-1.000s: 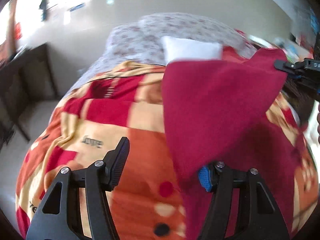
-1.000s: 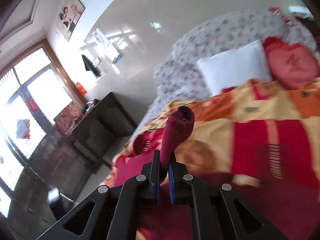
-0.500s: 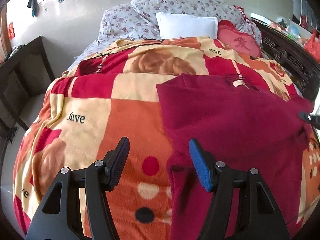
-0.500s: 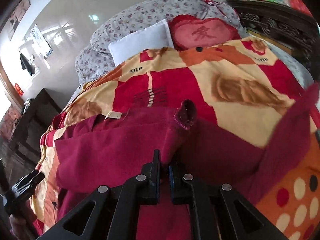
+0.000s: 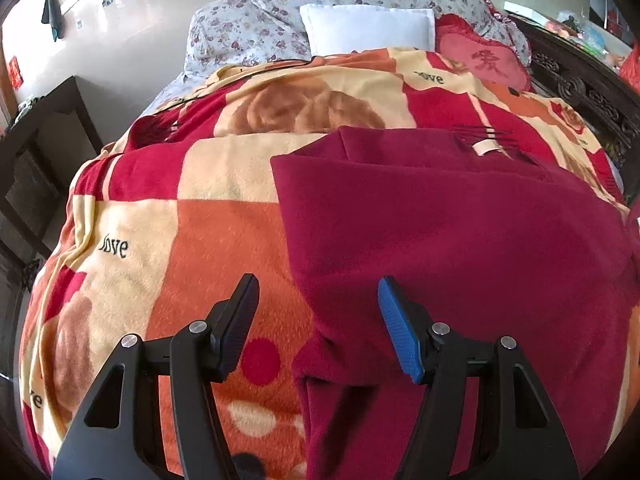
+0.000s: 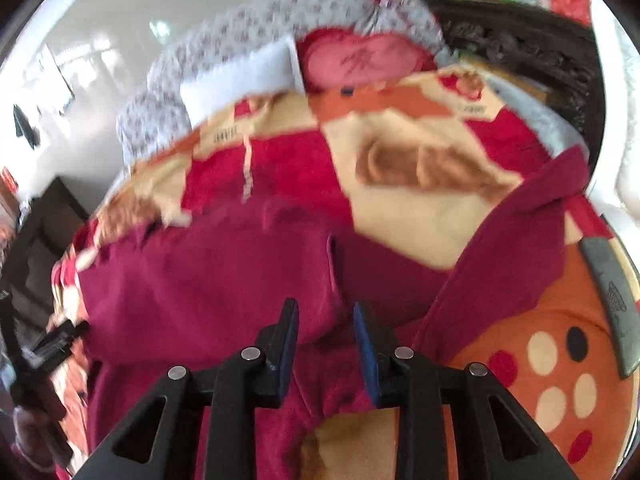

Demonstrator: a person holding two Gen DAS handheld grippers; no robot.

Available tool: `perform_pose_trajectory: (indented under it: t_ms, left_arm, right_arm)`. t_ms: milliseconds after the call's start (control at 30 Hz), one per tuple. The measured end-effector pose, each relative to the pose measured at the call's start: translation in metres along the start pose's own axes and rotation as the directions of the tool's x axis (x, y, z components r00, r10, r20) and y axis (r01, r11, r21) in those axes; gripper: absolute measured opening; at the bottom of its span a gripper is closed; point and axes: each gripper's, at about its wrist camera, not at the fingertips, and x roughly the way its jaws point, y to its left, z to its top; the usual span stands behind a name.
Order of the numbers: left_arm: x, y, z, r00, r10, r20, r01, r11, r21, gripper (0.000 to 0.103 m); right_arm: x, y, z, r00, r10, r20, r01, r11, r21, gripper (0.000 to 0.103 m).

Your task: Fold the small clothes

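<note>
A dark red fleece garment [image 5: 460, 232] lies spread on the patterned blanket, with a pale neck label [image 5: 486, 147] at its far edge. My left gripper [image 5: 316, 320] is open and empty above the garment's near left edge. In the right wrist view the same garment [image 6: 208, 280] lies flat, one sleeve [image 6: 516, 248] stretching to the right. My right gripper [image 6: 326, 340] is open just above the cloth and holds nothing. The left gripper [image 6: 52, 344] shows at the far left of that view.
The bed carries a red, orange and cream blanket [image 5: 192, 240]. A white pillow [image 5: 368, 28], a floral quilt [image 5: 248, 28] and a red cushion [image 5: 484, 60] lie at the head. A dark carved bed frame [image 5: 580, 84] runs along the right, a dark cabinet [image 5: 36, 152] stands left.
The garment was held up a second ago and now lies flat on the blanket. My right gripper has opened and let go of the cloth. My left gripper stays open.
</note>
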Motion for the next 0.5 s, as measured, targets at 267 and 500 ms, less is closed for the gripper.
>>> perform_pose_trajectory:
  t_ms: [267, 500]
  left_arm:
    - [0.026, -0.002, 0.003, 0.998, 0.022, -0.052, -0.024, 0.999, -0.024, 0.063]
    - [0.041, 0.006, 0.004, 0.998, 0.004, -0.068, -0.009, 0.997, -0.074, 0.07]
  right_arm:
    - [0.053, 0.031, 0.007, 0.998, 0.032, -0.053, -0.035, 0.997, -0.075, 0.027]
    - [0.083, 0.027, 0.014, 0.996, 0.022, -0.086, -0.027, 0.998, -0.062, 0.03]
